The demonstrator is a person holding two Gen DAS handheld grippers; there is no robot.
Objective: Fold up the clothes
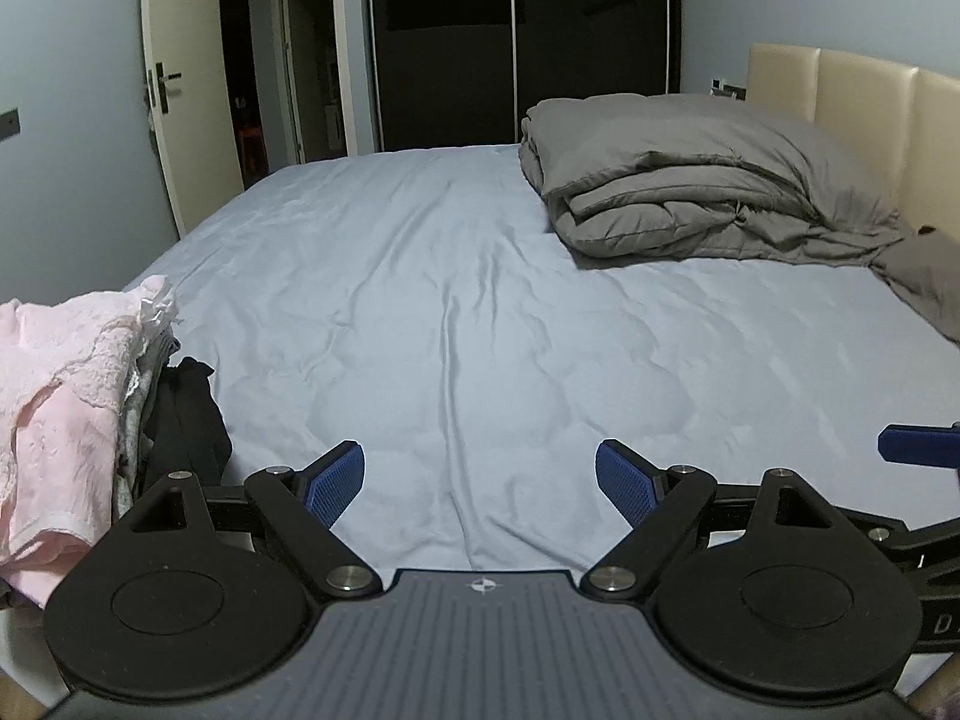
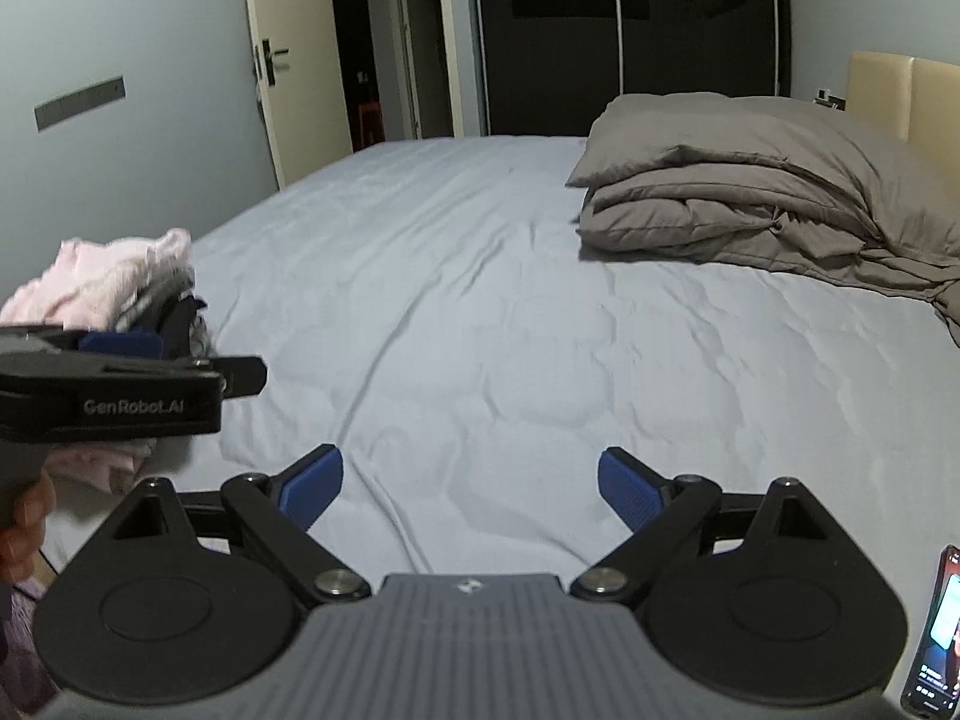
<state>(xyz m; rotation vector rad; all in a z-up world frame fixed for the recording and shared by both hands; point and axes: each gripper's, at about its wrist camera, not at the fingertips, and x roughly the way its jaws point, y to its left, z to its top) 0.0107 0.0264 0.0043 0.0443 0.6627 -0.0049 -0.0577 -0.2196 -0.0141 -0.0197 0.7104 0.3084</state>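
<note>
1. Left gripper (image 1: 480, 483) above the pale blue bed sheet (image 1: 456, 312), its blue fingers (image 1: 335, 483) spread wide, nothing between them.
2. Right gripper (image 2: 471, 489) likewise over the sheet, fingers (image 2: 312, 492) wide and empty.
3. Pile of clothes (image 1: 72, 408), pink on top with dark pieces beside, at the bed's left edge, just left of the left gripper.
4. Folded grey duvet (image 1: 708, 180) far right by the headboard (image 1: 864, 96).
5. Phone (image 2: 939, 636) lit at lower right.

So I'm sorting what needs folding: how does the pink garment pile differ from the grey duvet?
The pink garment pile is loose and crumpled at the bed's left edge; the grey duvet is bulkier, roughly folded, near the headboard. Both lie on the blue sheet.
</note>
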